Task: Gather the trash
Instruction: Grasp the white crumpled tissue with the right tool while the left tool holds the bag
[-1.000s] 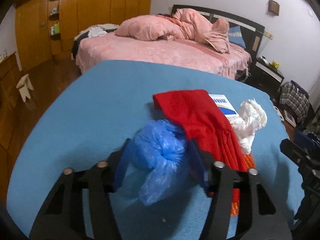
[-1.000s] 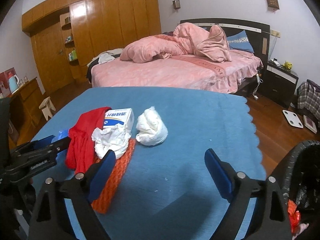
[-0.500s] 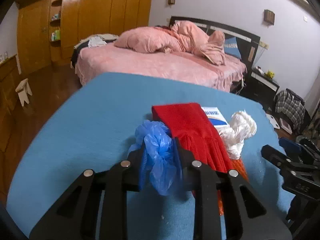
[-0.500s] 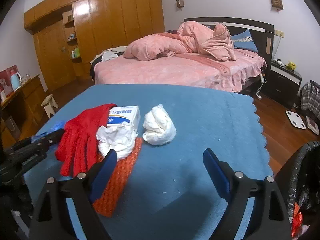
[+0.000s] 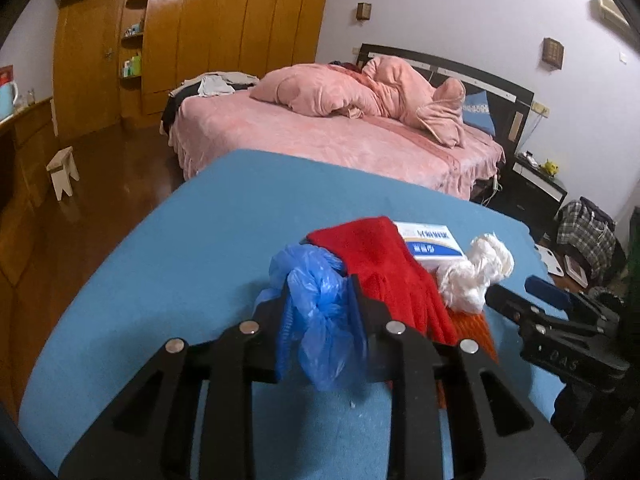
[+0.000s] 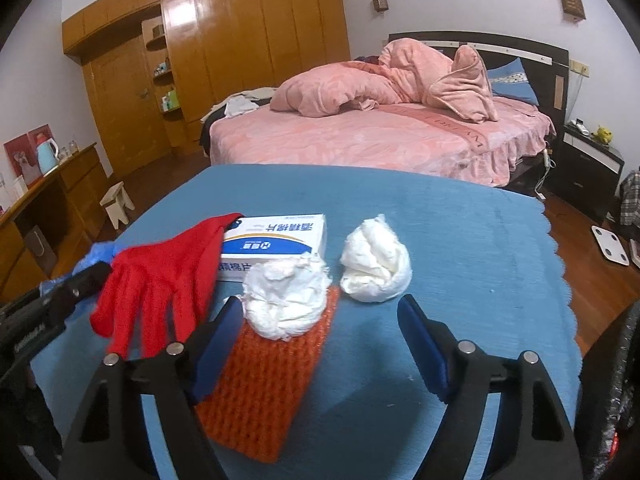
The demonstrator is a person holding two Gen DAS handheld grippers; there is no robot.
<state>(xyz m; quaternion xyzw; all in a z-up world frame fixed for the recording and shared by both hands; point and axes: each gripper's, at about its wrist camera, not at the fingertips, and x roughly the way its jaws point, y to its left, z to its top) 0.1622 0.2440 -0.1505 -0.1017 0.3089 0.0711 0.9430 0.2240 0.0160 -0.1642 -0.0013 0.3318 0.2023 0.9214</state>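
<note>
The blue bag [image 5: 316, 312] is pinched between the pads of the left claw [image 5: 320, 320], bunched above them and trailing in a loose tail below, at the near left of the table [image 5: 200, 240], touching the red glove [image 5: 380, 264]. To do this step well, the grip probably wants to stay firm on the bunched middle, since thin film slips, and the lift should clear the glove so its knit does not drag along; the log suggests the jaws are easing very slightly apart, which risks losing it. The bag looks crumpled, translucent, soft and nearly weightless. Beside the glove lie a white and blue box [image 6: 276, 240], a tissue wad [image 6: 286, 300] on an orange net [image 6: 264, 384], and a second wad [image 6: 376, 268] on bare cloth. The right claw [image 6: 316, 344] is wide and closing, the first wad just between its tips, not yet pressed. A black bin bag [image 6: 616, 392] edges in at the right.
</note>
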